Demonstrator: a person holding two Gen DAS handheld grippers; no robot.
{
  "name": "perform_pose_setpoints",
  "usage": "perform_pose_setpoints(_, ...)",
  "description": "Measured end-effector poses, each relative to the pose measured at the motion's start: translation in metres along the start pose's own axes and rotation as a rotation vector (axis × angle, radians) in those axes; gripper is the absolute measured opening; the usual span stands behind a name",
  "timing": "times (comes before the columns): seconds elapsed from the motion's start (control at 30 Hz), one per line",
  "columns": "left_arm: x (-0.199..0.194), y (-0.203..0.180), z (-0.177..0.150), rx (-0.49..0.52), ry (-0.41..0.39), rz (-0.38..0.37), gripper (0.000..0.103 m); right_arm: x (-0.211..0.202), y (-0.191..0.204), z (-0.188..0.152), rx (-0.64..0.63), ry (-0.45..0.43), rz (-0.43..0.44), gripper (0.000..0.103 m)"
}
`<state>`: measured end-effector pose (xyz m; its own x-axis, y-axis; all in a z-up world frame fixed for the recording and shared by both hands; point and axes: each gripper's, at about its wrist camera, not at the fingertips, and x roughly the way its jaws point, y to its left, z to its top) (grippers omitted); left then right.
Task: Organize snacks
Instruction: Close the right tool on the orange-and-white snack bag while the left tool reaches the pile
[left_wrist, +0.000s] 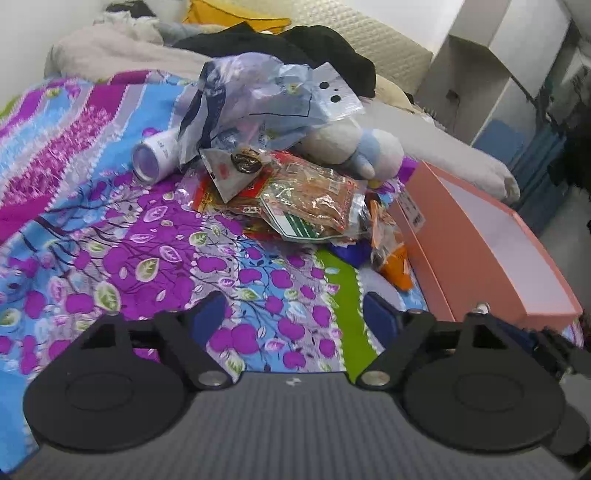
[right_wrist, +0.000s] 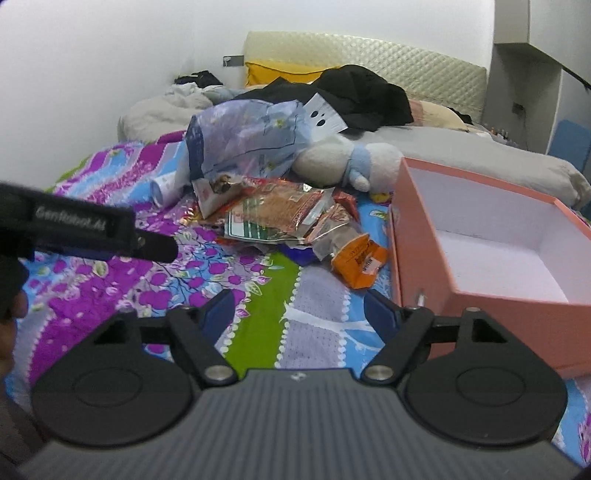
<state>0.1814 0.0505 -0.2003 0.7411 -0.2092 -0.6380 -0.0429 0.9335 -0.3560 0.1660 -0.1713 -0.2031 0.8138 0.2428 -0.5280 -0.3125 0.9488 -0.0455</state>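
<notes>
A pile of snack packets (left_wrist: 306, 199) lies on the flowered bedspread, also in the right wrist view (right_wrist: 280, 218). An orange packet (right_wrist: 360, 260) lies at the pile's near right edge, next to an open pink box (right_wrist: 491, 236) with a white inside. The box also shows in the left wrist view (left_wrist: 480, 240). My left gripper (left_wrist: 295, 317) is open and empty, hovering short of the pile. My right gripper (right_wrist: 301, 314) is open and empty, just left of the box's near corner. The left gripper's body (right_wrist: 85, 229) shows at the left of the right wrist view.
A crumpled blue plastic bag (left_wrist: 255, 99) rests behind the pile. A white bottle (left_wrist: 155, 155) lies on its side to the left. A white and blue plush toy (left_wrist: 354, 144) sits behind the snacks. Dark clothes (right_wrist: 354, 96) and pillows lie by the headboard.
</notes>
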Motion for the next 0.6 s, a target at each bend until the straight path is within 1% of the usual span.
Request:
perform_pose_setpoints(0.1,0.019,0.007,0.004,-0.035,0.001,-0.023,0.073,0.018,0.005,0.001,-0.038,0.001,-0.002,0.078)
perform_pose_setpoints(0.13,0.025,0.010,0.005,-0.043,0.001,-0.031,0.069,0.025,0.006,0.002,-0.046,-0.001,-0.005,0.078)
perform_pose_setpoints(0.2,0.037,0.014,0.008,-0.067,0.002,-0.057,0.065,0.038,0.007,0.004,-0.060,-0.001,-0.018,0.079)
perform_pose_setpoints(0.33,0.061,0.019,0.017,-0.103,0.010,-0.110,0.055,0.065,0.005,0.011,-0.087,0.004,-0.052,0.079)
perform_pose_setpoints(0.37,0.067,0.019,0.019,-0.104,0.013,-0.116,0.051,0.072,0.004,0.012,-0.091,0.008,-0.058,0.079)
perform_pose_setpoints(0.5,0.089,0.020,0.028,-0.091,0.014,-0.134,0.045,0.098,0.001,0.015,-0.123,0.031,-0.110,0.079)
perform_pose_setpoints(0.57,0.099,0.021,0.032,-0.085,0.020,-0.136,0.039,0.107,-0.001,0.016,-0.138,0.028,-0.125,0.078)
perform_pose_setpoints(0.6,0.105,0.021,0.033,-0.083,0.025,-0.134,0.038,0.111,-0.002,0.017,-0.145,0.028,-0.132,0.078)
